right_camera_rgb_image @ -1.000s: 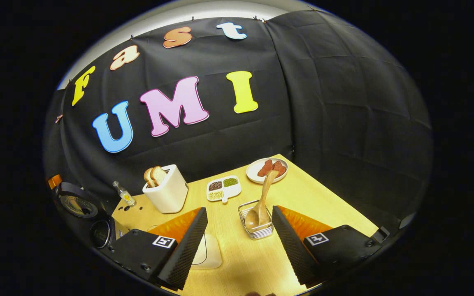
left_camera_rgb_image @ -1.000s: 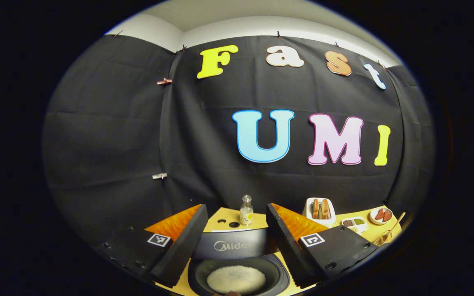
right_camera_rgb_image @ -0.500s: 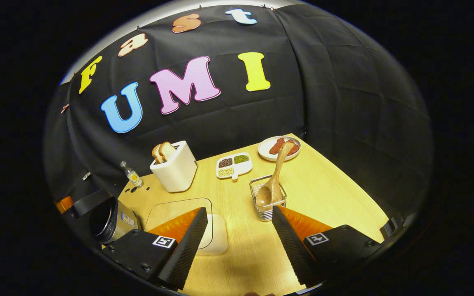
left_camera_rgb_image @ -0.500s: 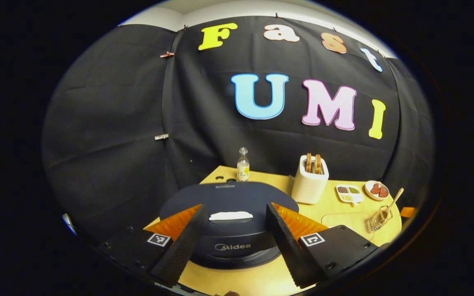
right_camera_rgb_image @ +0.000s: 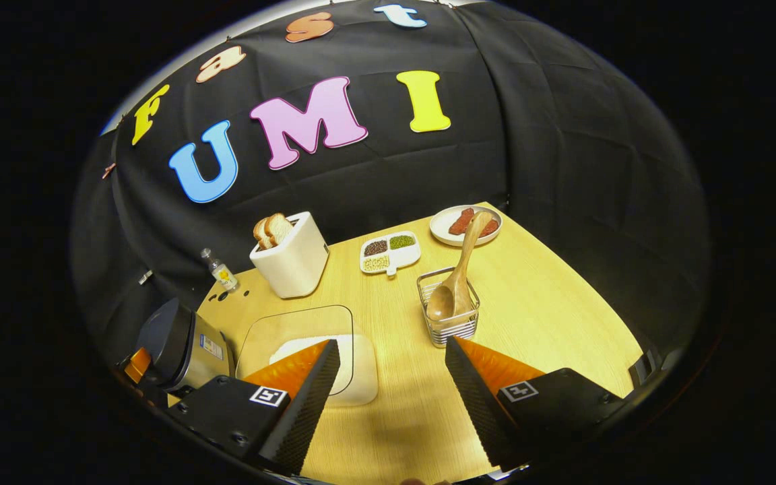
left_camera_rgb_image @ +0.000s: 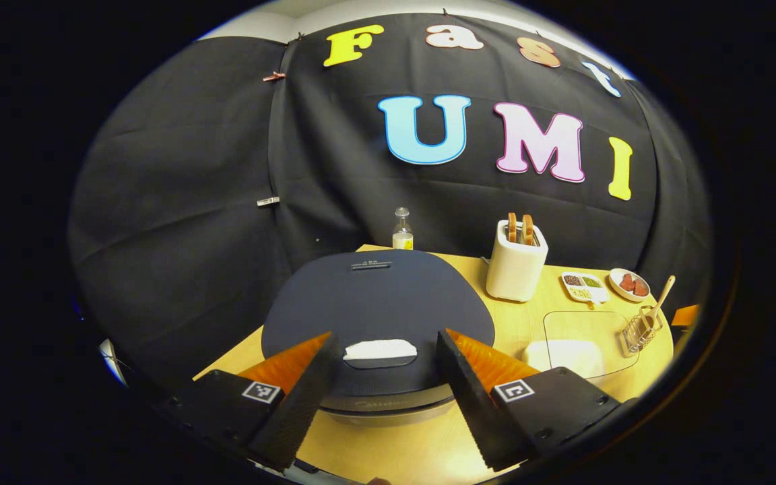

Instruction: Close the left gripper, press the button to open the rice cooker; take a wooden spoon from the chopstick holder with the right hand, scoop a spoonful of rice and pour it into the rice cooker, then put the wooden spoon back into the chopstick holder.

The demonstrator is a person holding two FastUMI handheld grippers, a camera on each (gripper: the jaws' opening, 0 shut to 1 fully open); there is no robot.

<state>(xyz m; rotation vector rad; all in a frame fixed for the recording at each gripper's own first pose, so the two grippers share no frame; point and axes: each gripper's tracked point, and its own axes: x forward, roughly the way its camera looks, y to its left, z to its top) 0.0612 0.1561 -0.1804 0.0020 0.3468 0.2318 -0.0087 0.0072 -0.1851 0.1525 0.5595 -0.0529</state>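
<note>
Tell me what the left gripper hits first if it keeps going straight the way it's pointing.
Most likely the rice cooker: the open left gripper points at its closed lid, with the pale button lying between its fingers. Depth is hard to judge.

Toaster [right_camera_rgb_image: 292,256], bottle [right_camera_rgb_image: 218,270], sausage plate [right_camera_rgb_image: 465,225].

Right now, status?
Both grippers open, empty. Rice cooker lid down, left gripper before it. Spoon in holder. Nothing in the way.
</note>
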